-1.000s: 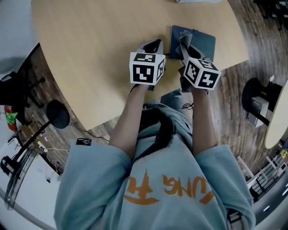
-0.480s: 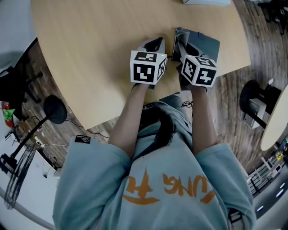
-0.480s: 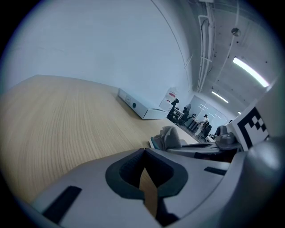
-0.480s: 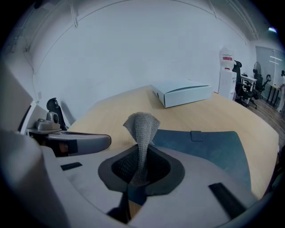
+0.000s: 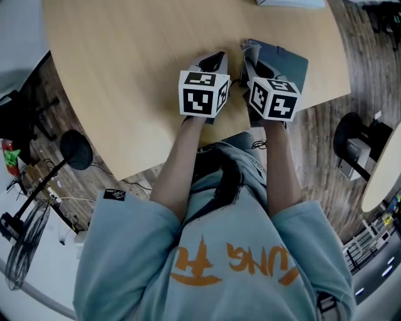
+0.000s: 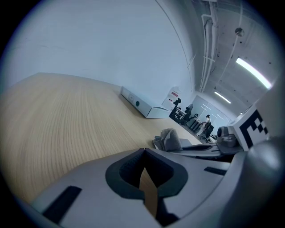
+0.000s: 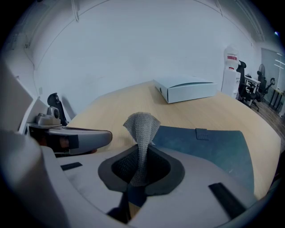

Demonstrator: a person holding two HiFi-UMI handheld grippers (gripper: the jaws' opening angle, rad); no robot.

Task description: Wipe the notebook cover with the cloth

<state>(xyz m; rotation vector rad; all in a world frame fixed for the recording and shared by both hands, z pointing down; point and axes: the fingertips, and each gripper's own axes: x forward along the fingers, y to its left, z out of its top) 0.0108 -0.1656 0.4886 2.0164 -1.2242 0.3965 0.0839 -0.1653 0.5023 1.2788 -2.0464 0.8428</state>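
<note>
A dark blue notebook lies flat near the table's right front edge. My right gripper is shut on a grey knitted cloth, which stands up out of the jaws over the notebook's left edge. My left gripper rests on the bare wood just left of the notebook, shut with nothing in it. The left gripper view shows the cloth bunched at the right, with the right gripper beside it.
A white flat box lies further back on the light wooden table. Beyond the rounded table edge are wood flooring, a black lamp stand on the left and another table's edge on the right.
My right gripper has slid the cloth leftward over the notebook, closer to the left gripper. The left gripper has stayed put.
</note>
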